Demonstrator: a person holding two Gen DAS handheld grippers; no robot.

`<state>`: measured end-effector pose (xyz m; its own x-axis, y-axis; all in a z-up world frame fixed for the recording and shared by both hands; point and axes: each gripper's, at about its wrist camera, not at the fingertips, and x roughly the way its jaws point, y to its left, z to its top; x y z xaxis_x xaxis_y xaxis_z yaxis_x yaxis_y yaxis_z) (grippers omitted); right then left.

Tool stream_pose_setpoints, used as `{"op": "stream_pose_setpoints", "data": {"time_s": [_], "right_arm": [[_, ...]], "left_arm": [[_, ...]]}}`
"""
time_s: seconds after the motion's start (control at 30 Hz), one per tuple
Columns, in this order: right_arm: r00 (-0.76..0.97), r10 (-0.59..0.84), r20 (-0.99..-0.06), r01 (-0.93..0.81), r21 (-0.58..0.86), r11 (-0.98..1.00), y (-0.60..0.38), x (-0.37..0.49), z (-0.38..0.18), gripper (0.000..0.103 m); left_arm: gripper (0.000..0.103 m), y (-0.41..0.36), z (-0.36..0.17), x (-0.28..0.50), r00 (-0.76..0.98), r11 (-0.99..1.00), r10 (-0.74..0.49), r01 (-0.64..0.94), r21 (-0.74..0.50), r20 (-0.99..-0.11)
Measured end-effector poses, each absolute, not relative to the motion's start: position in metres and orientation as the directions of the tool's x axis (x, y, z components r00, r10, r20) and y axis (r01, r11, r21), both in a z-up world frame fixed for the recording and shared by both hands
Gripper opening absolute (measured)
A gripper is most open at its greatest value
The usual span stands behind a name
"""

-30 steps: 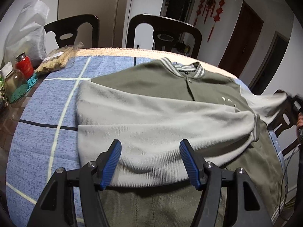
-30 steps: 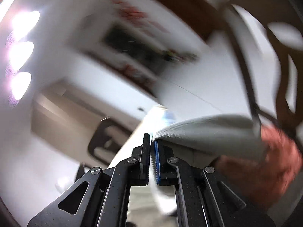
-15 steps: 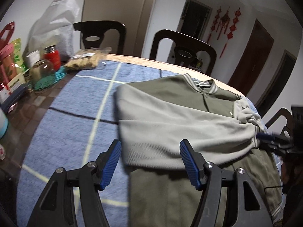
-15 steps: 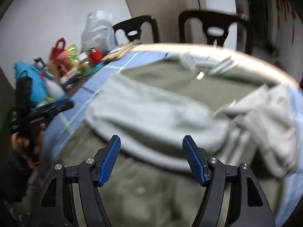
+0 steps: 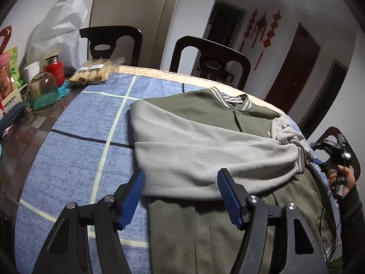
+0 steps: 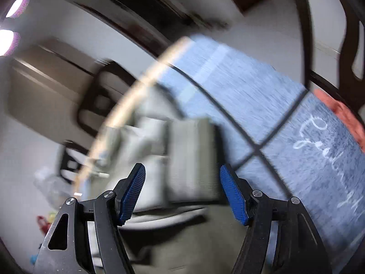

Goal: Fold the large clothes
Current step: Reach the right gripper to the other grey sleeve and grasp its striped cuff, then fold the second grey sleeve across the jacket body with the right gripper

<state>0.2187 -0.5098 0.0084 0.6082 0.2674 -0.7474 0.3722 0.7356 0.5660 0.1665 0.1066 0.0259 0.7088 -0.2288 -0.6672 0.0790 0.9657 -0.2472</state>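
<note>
An olive jacket (image 5: 205,228) with light grey sleeves lies flat on the blue tablecloth (image 5: 75,159). One grey sleeve (image 5: 194,155) is folded across its chest; the other sleeve (image 5: 285,134) is bunched at the right shoulder. My left gripper (image 5: 180,194) is open and empty, above the jacket's lower left part. My right gripper (image 6: 182,194) is open and empty, over the jacket's right edge (image 6: 189,159); its view is blurred. It also shows in the left wrist view (image 5: 319,155), held by a hand beside the sleeve cuff.
Jars (image 5: 54,70), a white bag (image 5: 57,32), a packet of biscuits (image 5: 95,73) and food packs stand at the table's far left. Dark chairs (image 5: 205,57) ring the round table. Another chair (image 6: 330,34) is at the right.
My right gripper let go of the grey sleeve, opened, and swung over the jacket's right side. The sleeve now lies bunched at the shoulder. My left gripper drew back and to the left.
</note>
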Motion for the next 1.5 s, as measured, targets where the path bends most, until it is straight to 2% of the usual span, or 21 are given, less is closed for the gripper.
{"op": "stream_pose_setpoints", "data": {"time_s": [0.07, 0.13, 0.17, 0.23, 0.3, 0.47, 0.57, 0.67, 0.7, 0.8, 0.87, 0.97, 1.1, 1.2, 1.23, 1.33, 1.43, 1.47, 1.5], "right_arm": [[0.596, 0.293, -0.748, 0.340, 0.565, 0.752, -0.503, 0.226, 0.006, 0.068], [0.607, 0.269, -0.748, 0.307, 0.533, 0.788, -0.495, 0.231, 0.019, 0.036], [0.635, 0.277, -0.722, 0.270, 0.542, 0.796, -0.491, 0.231, 0.034, 0.012], [0.677, 0.298, -0.673, 0.196, 0.555, 0.808, -0.478, 0.236, 0.056, 0.010], [0.708, 0.315, -0.632, 0.095, 0.527, 0.844, -0.447, 0.241, 0.089, 0.010], [0.660, 0.486, -0.572, -0.210, 0.481, 0.851, -0.322, 0.267, 0.146, 0.011], [0.534, 0.599, -0.596, -0.383, 0.460, 0.801, -0.248, 0.274, 0.146, 0.023], [0.505, 0.666, -0.549, -0.494, 0.448, 0.745, -0.220, 0.254, 0.148, 0.047], [0.518, 0.674, -0.527, -0.501, 0.451, 0.738, -0.224, 0.250, 0.149, 0.048], [0.567, 0.643, -0.515, -0.466, 0.444, 0.766, -0.260, 0.237, 0.138, 0.053], [0.634, 0.535, -0.558, -0.383, 0.375, 0.844, -0.295, 0.225, 0.120, 0.056], [0.630, 0.447, -0.635, -0.263, 0.367, 0.892, -0.349, 0.213, 0.090, 0.056], [0.588, 0.426, -0.687, -0.069, 0.483, 0.873, -0.416, 0.195, 0.042, 0.056], [0.584, 0.466, -0.665, 0.083, 0.620, 0.780, -0.451, 0.192, 0.011, 0.056], [0.596, 0.499, -0.629, 0.137, 0.692, 0.709, -0.465, 0.190, -0.002, 0.057], [0.631, 0.548, -0.550, 0.202, 0.798, 0.568, -0.479, 0.190, -0.022, 0.061], [0.677, 0.565, -0.472, 0.231, 0.865, 0.446, -0.485, 0.199, -0.033, 0.061], [0.682, 0.565, -0.464, 0.247, 0.874, 0.419, -0.486, 0.205, -0.038, 0.061], [0.681, 0.564, -0.468, 0.259, 0.873, 0.412, -0.484, 0.209, -0.041, 0.061]], "left_arm": [[0.068, 0.104, 0.026, 0.168, 0.708, 0.966, -0.232, 0.084, -0.246, -0.667], [0.068, 0.102, 0.026, 0.169, 0.707, 0.966, -0.233, 0.087, -0.245, -0.668], [0.068, 0.102, 0.026, 0.169, 0.707, 0.966, -0.232, 0.087, -0.244, -0.668], [0.068, 0.104, 0.025, 0.170, 0.708, 0.965, -0.232, 0.084, -0.247, -0.667], [0.068, 0.106, 0.024, 0.172, 0.710, 0.965, -0.229, 0.075, -0.251, -0.666], [0.068, 0.108, 0.026, 0.175, 0.715, 0.961, -0.230, 0.060, -0.269, -0.661], [0.068, 0.110, 0.031, 0.175, 0.724, 0.962, -0.222, 0.055, -0.266, -0.653], [0.068, 0.114, 0.037, 0.174, 0.733, 0.966, -0.204, 0.044, -0.254, -0.649], [0.068, 0.116, 0.039, 0.175, 0.735, 0.967, -0.201, 0.042, -0.252, -0.648], [0.071, 0.117, 0.045, 0.179, 0.736, 0.968, -0.201, 0.050, -0.244, -0.646], [0.072, 0.112, 0.046, 0.190, 0.725, 0.964, -0.224, 0.069, -0.255, -0.651], [0.072, 0.092, 0.044, 0.213, 0.684, 0.945, -0.306, 0.130, -0.302, -0.663], [0.072, 0.047, 0.028, 0.254, 0.585, 0.906, -0.416, 0.197, -0.375, -0.696], [0.070, 0.014, 0.005, 0.287, 0.502, 0.891, -0.450, 0.208, -0.403, -0.738], [0.067, 0.007, -0.002, 0.295, 0.478, 0.889, -0.456, 0.200, -0.413, -0.751], [0.048, -0.007, -0.019, 0.311, 0.446, 0.885, -0.462, 0.168, -0.435, -0.767], [0.020, -0.013, -0.024, 0.319, 0.430, 0.859, -0.505, 0.166, -0.484, -0.748], [0.004, -0.016, -0.024, 0.320, 0.421, 0.851, -0.518, 0.168, -0.497, -0.745], [0.001, -0.019, -0.022, 0.322, 0.414, 0.843, -0.532, 0.174, -0.509, -0.739]]}}
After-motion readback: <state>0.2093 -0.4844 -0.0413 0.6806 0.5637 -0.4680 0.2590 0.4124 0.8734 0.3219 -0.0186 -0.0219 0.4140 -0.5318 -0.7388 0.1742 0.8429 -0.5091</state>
